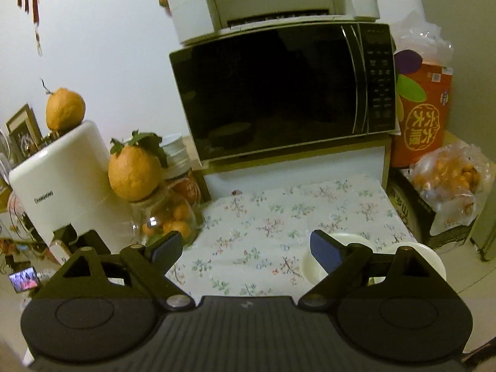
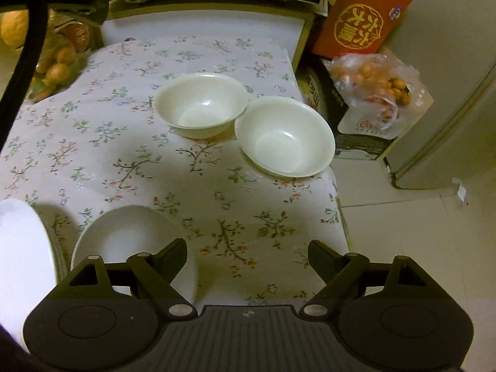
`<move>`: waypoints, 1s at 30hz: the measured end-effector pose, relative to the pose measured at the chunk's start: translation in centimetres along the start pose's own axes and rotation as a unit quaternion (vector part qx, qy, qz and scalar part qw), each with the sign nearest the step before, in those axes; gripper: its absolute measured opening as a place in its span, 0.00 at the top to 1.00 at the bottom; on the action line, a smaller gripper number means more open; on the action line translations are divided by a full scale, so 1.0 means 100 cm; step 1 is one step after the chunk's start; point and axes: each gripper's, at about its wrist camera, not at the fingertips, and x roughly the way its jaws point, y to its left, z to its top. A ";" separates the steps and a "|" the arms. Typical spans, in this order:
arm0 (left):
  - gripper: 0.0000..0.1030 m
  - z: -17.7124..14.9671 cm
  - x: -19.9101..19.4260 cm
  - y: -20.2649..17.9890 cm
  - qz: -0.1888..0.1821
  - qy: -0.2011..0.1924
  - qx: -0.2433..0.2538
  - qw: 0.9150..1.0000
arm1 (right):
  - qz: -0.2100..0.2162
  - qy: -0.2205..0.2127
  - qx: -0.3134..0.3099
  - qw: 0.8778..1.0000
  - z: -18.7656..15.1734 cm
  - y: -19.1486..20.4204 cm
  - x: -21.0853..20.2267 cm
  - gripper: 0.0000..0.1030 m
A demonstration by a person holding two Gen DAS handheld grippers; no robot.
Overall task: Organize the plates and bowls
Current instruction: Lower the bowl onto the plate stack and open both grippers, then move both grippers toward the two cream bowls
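Both claws, left gripper and right gripper, gape empty above the floral tablecloth, probably readying to gather the two bowls.

Ahead of the gripper stands a black microwave under a white printer, an orange gift box to its right.

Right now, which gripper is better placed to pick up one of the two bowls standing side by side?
Right. The right gripper is open and faces both bowls across bare cloth. The left gripper points at the microwave.
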 end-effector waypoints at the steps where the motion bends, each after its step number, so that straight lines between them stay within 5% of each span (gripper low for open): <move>1: 0.15 0.000 -0.001 0.000 0.003 -0.002 -0.004 1.000 | 0.000 0.002 0.000 1.000 0.001 0.000 0.002 0.19; 10: 0.24 0.002 -0.013 -0.019 0.085 -0.091 0.031 0.992 | -0.015 0.026 0.013 0.999 0.005 -0.001 0.013 0.27; 14: 0.25 0.003 -0.014 -0.029 0.127 -0.126 0.054 0.982 | -0.026 0.042 0.020 0.999 0.006 -0.001 0.018 0.38; 22: 0.27 0.010 -0.002 -0.029 0.162 -0.120 0.056 0.978 | -0.032 0.056 0.034 0.997 0.008 -0.003 0.023 0.41; 25: 0.27 0.009 0.005 -0.028 0.151 -0.092 0.056 0.983 | -0.050 0.047 0.025 0.997 0.009 0.001 0.021 0.41; 28: 0.18 0.014 0.014 -0.017 0.066 -0.036 0.029 0.997 | -0.040 0.051 0.028 0.998 0.009 -0.001 0.025 0.41; 30: 0.15 0.019 0.022 -0.004 0.018 0.005 -0.006 1.000 | -0.028 0.044 0.028 0.998 0.009 -0.003 0.024 0.31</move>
